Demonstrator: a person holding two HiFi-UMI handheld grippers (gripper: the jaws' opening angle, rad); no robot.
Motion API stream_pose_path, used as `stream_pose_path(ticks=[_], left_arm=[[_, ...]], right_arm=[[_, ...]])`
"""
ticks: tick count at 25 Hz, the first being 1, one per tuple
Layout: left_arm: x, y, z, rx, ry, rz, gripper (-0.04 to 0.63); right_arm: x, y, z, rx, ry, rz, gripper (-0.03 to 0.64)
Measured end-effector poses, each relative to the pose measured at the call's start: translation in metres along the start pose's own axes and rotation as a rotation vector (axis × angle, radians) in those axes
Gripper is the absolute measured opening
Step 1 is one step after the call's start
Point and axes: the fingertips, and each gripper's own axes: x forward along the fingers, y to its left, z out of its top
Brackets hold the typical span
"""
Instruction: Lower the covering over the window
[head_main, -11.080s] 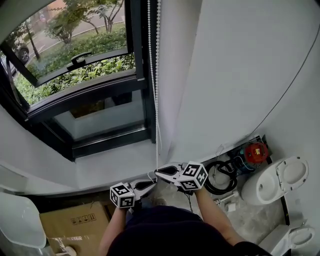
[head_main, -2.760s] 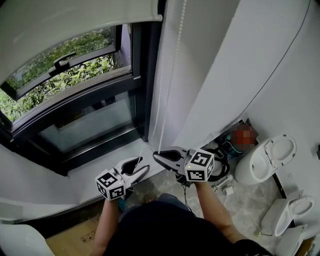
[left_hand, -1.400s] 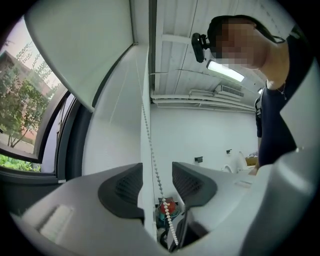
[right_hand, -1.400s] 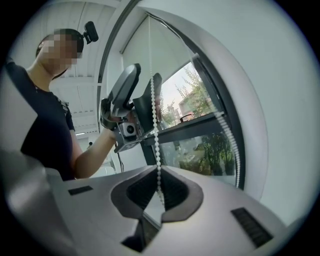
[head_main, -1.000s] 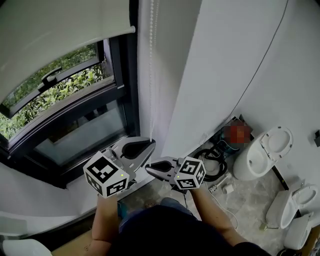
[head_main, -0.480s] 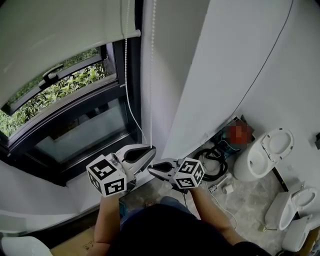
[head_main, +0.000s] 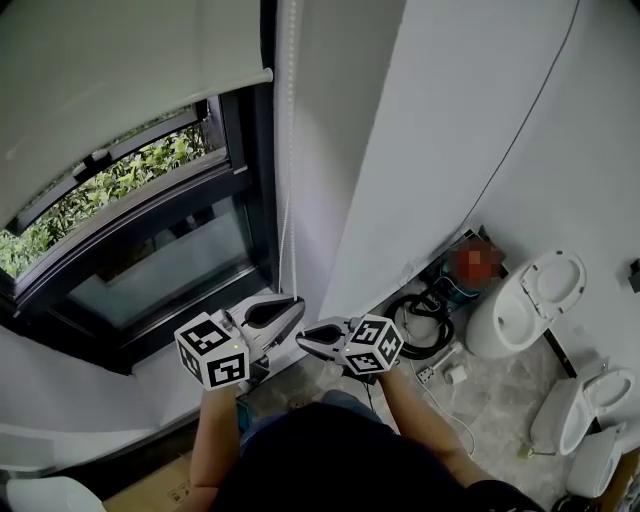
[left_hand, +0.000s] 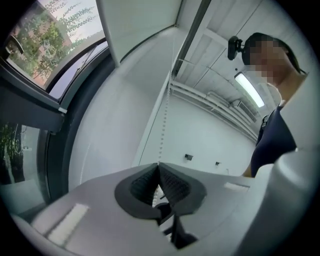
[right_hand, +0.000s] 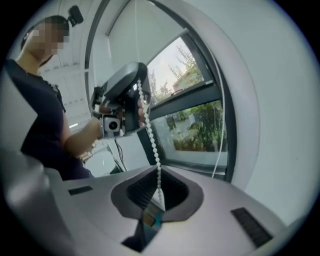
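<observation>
Two tools are at work, and both are clamped on the one bead chain (head_main: 288, 180). The left tool (head_main: 298, 303) has its jaws pressed fully together, with the beads caught between the ribbed pads and the chain rising taut from its tip. The right tool (head_main: 301, 340) sits just below it. Its jaws are closed to a narrow slit and nip the same chain lower down. In the right gripper view, a short run of beads passes from the left tool straight into the right tool's pads. Each tool carries one marker cube, making two cubes, and behind them are the person's two forearms (head_main: 213, 440)

Both tools hang just off the lower corner of the window (head_main: 237, 190), on the side where the chain runs. The chain shows two strands. The gripped one climbs close beside the window's dark frame, and the other hangs thin against that frame

One blind (head_main: 120, 70) covers the upper part of the window, and its bottom edge lies just above the single sash handle (head_main: 97, 156). Two panes show uncovered below it: a tilted sash with greenery beyond, and a pale pane lower down

Away from the window, past the white wall (head_main: 450, 120), the floor (head_main: 490, 400) holds one black coiled hose (head_main: 420, 325) and two toilets (head_main: 520, 315) that are clear in view. One patch of brown cardboard (head_main: 140, 492) lies under the window
</observation>
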Motion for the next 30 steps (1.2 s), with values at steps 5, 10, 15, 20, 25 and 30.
stream_pose_path(ticks=[5,10,15,20,25,30], left_arm=[[0.007,0.004,-0.039,-0.102,0.041,-0.026,0.012],[0.008,0.018,-0.071,-0.120,0.130,0.002,0.012],[0.005,0.018,-0.075,-0.181,0.082,-0.028,0.012],[0.009,0.026,-0.087,-0.184,0.119,-0.008,0.012],[0.008,0.025,-0.104,-0.218,0.143,-0.022,0.012],[0.015,0.027,-0.124,-0.203,0.232,-0.017,0.012]], right_arm=[[0.005,-0.004,-0.039,0.031,0.084,-0.019,0.023],[0.010,-0.006,-0.069,0.033,0.182,-0.029,0.023],[0.012,-0.006,-0.073,0.119,0.122,-0.006,0.023],[0.012,-0.008,-0.083,0.081,0.202,-0.024,0.023],[0.014,-0.005,-0.101,0.087,0.245,-0.027,0.023],[0.013,-0.007,-0.117,0.065,0.319,-0.046,0.023]])
